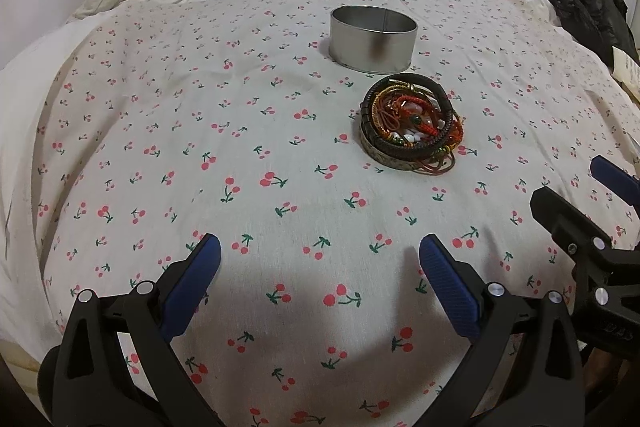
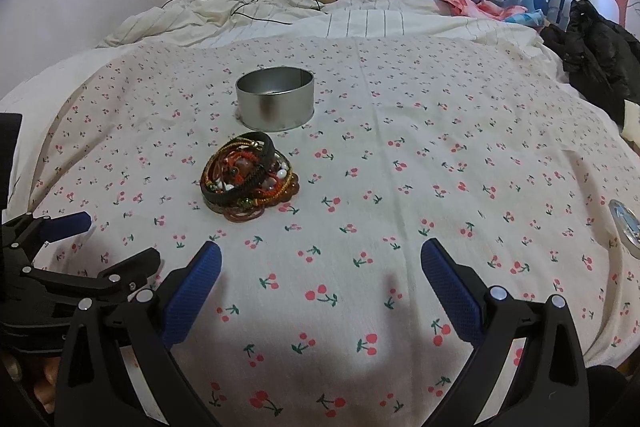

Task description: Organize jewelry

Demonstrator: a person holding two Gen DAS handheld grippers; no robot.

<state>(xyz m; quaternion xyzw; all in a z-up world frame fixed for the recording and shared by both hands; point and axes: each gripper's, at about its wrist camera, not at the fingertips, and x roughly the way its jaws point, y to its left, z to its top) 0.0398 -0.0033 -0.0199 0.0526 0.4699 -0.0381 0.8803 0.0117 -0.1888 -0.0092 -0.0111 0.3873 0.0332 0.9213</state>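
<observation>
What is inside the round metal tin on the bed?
In the right wrist view the metal tin shows only bare inner wall and a strip of floor. The near wall hides the rest. The bracelet pile lies outside, in front of it.

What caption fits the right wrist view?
Open right gripper hovers over cherry-print bedsheet, facing bracelet pile and empty round tin.

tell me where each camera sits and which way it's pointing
Left wrist: rides on the left gripper, facing forward over the cherry-print bedsheet; its open blue-padded fingers show, with the right gripper at the right edge.
Right wrist: rides on the right gripper, facing the same way; its open fingers show, with the left gripper at the left edge.
Shared: the round silver metal tin and, nearer, the tangled pile of bracelets.
</observation>
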